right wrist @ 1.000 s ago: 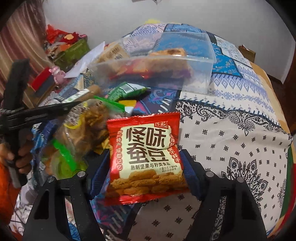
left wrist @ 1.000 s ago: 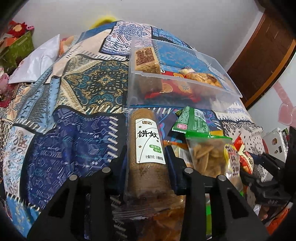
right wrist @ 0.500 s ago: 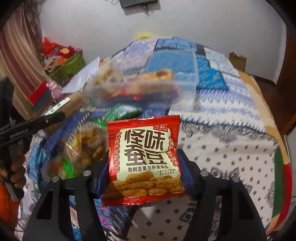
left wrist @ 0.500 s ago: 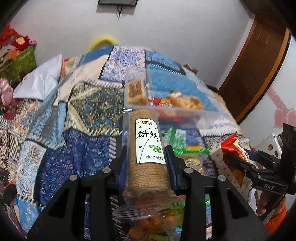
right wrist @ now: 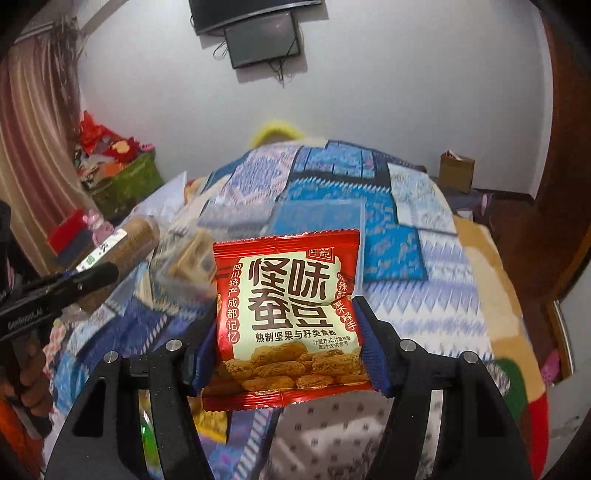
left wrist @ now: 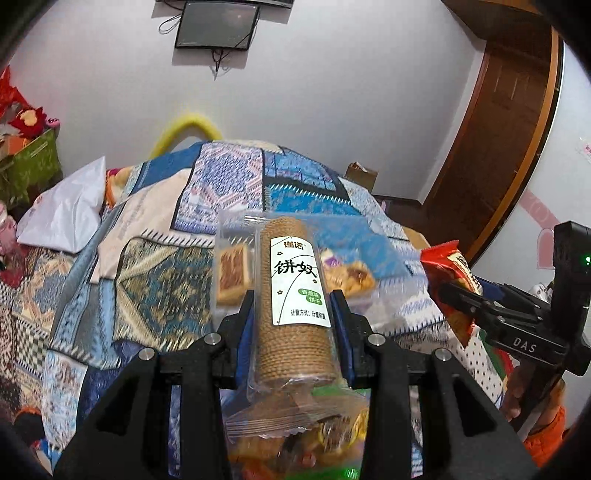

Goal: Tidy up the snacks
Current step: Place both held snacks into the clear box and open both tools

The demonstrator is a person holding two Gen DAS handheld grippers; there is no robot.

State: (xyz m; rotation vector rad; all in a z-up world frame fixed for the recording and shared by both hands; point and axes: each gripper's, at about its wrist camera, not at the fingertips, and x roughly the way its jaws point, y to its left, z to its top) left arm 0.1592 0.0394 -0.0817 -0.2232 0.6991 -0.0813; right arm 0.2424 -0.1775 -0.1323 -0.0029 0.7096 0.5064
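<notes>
My left gripper point(left wrist: 295, 306) is shut on a clear-wrapped roll of brown biscuits point(left wrist: 293, 295) with a white label, held up in the air; it also shows in the right wrist view point(right wrist: 122, 251). My right gripper point(right wrist: 286, 325) is shut on a red snack packet point(right wrist: 288, 306) with Chinese lettering; the packet also shows at the right of the left wrist view point(left wrist: 452, 284). A clear plastic bin point(left wrist: 373, 251) with several snacks in it sits on the patchwork bedspread point(left wrist: 155, 291) beyond both grippers, partly hidden by the held items.
Loose snack bags point(left wrist: 306, 443) lie under the left gripper. A white bag point(left wrist: 70, 210) lies at the bed's left. A green box with red clutter point(right wrist: 122, 177) stands by the left wall. A wooden door point(left wrist: 498, 155) is at right, a wall screen point(left wrist: 216, 24) above.
Both grippers have risen well above the bed with their snacks. The bin and loose snacks now look lower and farther away. Neither grip has changed.
</notes>
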